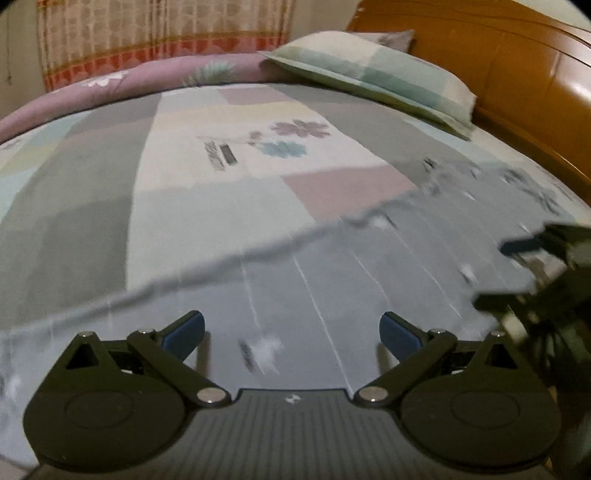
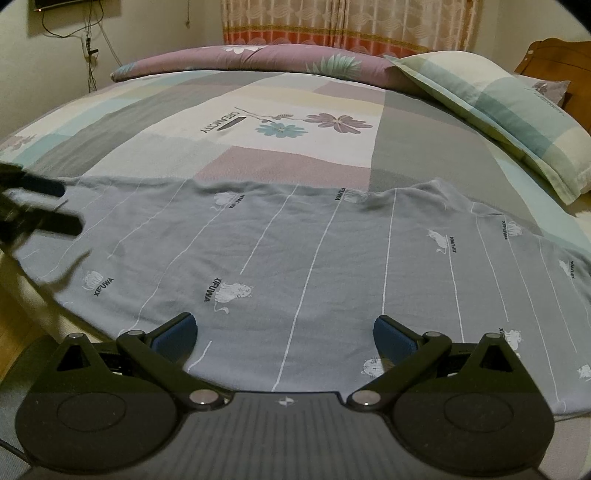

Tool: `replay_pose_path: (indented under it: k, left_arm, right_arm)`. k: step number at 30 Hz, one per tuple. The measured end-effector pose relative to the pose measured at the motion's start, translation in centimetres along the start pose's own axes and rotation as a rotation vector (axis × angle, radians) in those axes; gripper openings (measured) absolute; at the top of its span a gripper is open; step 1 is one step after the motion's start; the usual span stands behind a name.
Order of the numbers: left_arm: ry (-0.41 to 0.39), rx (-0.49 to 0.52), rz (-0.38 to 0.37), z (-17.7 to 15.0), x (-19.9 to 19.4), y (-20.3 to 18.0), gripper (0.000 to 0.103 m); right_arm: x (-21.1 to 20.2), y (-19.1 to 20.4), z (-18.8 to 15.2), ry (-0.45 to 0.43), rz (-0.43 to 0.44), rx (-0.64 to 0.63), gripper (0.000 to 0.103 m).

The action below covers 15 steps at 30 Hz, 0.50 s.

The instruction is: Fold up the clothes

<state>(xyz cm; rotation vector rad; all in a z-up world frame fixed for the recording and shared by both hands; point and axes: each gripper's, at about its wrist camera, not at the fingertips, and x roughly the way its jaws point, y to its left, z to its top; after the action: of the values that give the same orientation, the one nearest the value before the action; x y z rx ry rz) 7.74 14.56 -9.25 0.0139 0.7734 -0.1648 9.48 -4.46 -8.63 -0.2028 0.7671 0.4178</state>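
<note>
A grey-blue garment [image 2: 295, 258] with thin white stripes and small cat prints lies spread flat across the near part of the bed. In the left wrist view the same garment [image 1: 351, 280] is blurred by motion. My left gripper [image 1: 291, 334] hovers open over the cloth, nothing between its blue pads. Over the garment's near edge my right gripper [image 2: 284, 334] is open too, empty. Each gripper shows in the other's view: the right gripper [image 1: 524, 266] at the right edge, the left gripper [image 2: 51, 206] at the left edge, both blurred.
The bed has a patchwork flowered sheet [image 2: 280, 122]. A checked pillow [image 2: 491, 107] lies at the far right, a purple rolled quilt [image 2: 258, 62] along the far side. A wooden headboard [image 1: 509, 70] rises on the right. Curtains [image 2: 343, 22] hang behind.
</note>
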Motion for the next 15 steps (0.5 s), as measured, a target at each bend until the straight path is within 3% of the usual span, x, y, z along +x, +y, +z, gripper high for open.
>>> replay_pose_path:
  k: [5, 8, 15]
  left_arm:
    - [0.043, 0.047, 0.052, -2.1, -0.5, -1.2, 0.101]
    - [0.044, 0.052, 0.039, -2.1, -1.3, -1.3, 0.101]
    - [0.036, -0.010, 0.094, -2.0, -0.8, -0.1, 0.101]
  right_arm:
    - [-0.1, 0.0, 0.0, 0.002, 0.002, 0.000, 0.103]
    - [-0.1, -0.1, -0.1, 0.000, 0.005, -0.001, 0.103]
    - [-0.2, -0.2, 0.0, 0.009, 0.009, -0.004, 0.103]
